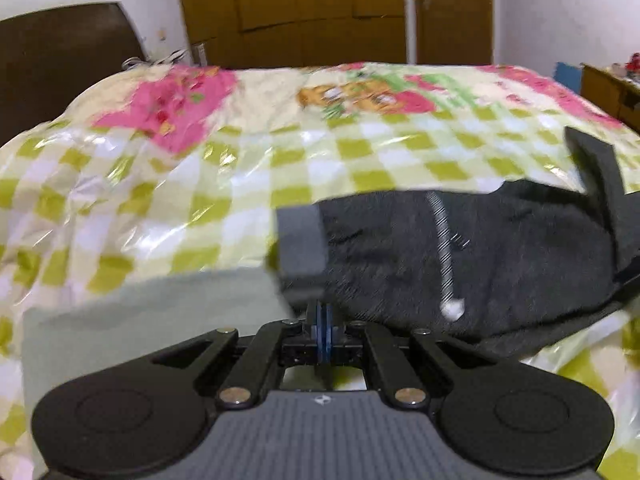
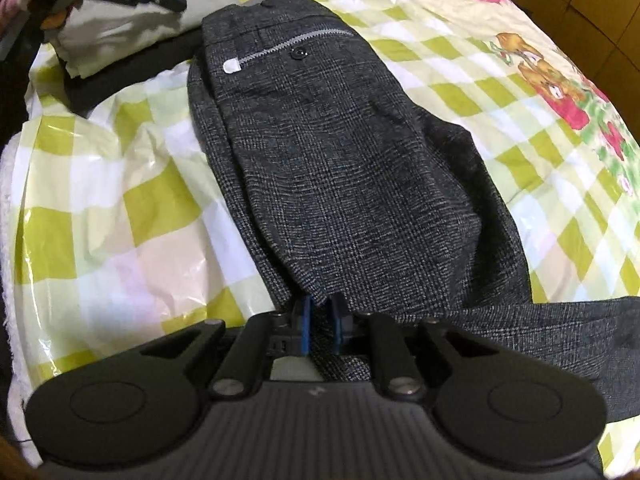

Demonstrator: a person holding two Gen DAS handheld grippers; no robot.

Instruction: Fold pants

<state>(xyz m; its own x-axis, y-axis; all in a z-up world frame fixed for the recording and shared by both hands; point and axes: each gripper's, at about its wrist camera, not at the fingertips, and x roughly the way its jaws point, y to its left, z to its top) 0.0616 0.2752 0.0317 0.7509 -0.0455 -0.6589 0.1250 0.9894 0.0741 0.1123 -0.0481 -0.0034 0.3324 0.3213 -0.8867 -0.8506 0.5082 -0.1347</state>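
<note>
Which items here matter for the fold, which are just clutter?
In play:
pants, dark grey, with a zip pocket
left gripper, shut on the pants
right gripper, shut on the pants

Lying about:
checked sheet under the pants
pale cloth bundled near the waistband
wooden doors
headboard

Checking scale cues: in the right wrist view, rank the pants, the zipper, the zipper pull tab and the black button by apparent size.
1. pants
2. zipper
3. zipper pull tab
4. black button; it looks close to the tab, so their order is unsure.
</note>
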